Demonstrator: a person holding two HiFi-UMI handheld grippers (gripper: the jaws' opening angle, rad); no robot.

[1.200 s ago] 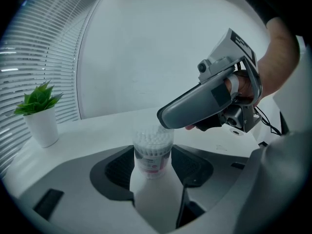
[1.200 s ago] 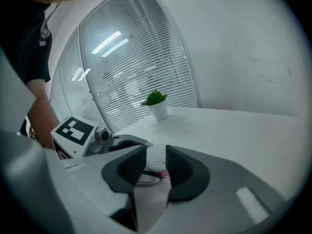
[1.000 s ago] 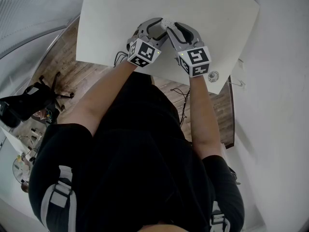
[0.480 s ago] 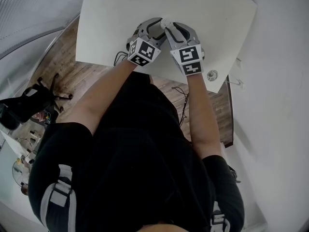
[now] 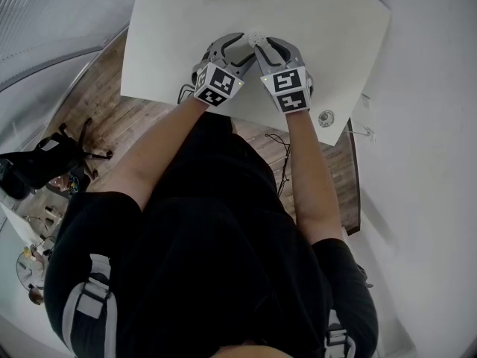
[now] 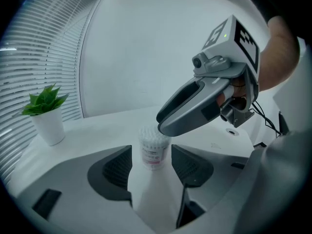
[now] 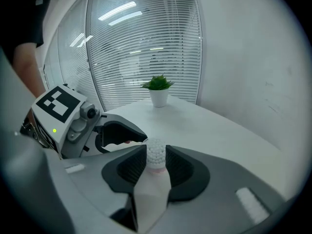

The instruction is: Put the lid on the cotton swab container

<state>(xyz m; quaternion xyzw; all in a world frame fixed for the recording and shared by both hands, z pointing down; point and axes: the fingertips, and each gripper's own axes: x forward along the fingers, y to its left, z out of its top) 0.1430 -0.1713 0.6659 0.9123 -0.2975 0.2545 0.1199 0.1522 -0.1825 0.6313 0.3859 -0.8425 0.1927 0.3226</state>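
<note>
Since the earlier frame, the right tongs (image 5: 262,47) have drawn in toward the left tongs (image 5: 237,47), so that their two black-and-white marker cubes sit closer together in the head view. Both tools meet at the cotton swab container (image 5: 255,36), a small upright cylinder with clear walls and a pink-printed label, which stands on the white bench (image 5: 186,21) near its middle. The top of the container shows a dome of packed white swab heads with a pebbled texture; whether a clear lid covers them cannot be told. In the right gripper view, the ribbed black pads (image 7: 130,167) press against the two sides of that swab-filled top. In the left gripper view, the left tongs stand apart, with the container between their ribbed pads and a narrow gap showing at the left pad. The smooth grey shell of the right tongs arches over the container from the right and covers part of its rim. Farther back on the bench stands a potted plant (image 6: 46,113) with green leaves in a white pot. A round grommet (image 5: 326,117) is set near the bench's edge. Horizontal window blinds (image 7: 141,48) curve behind the plant.
</note>
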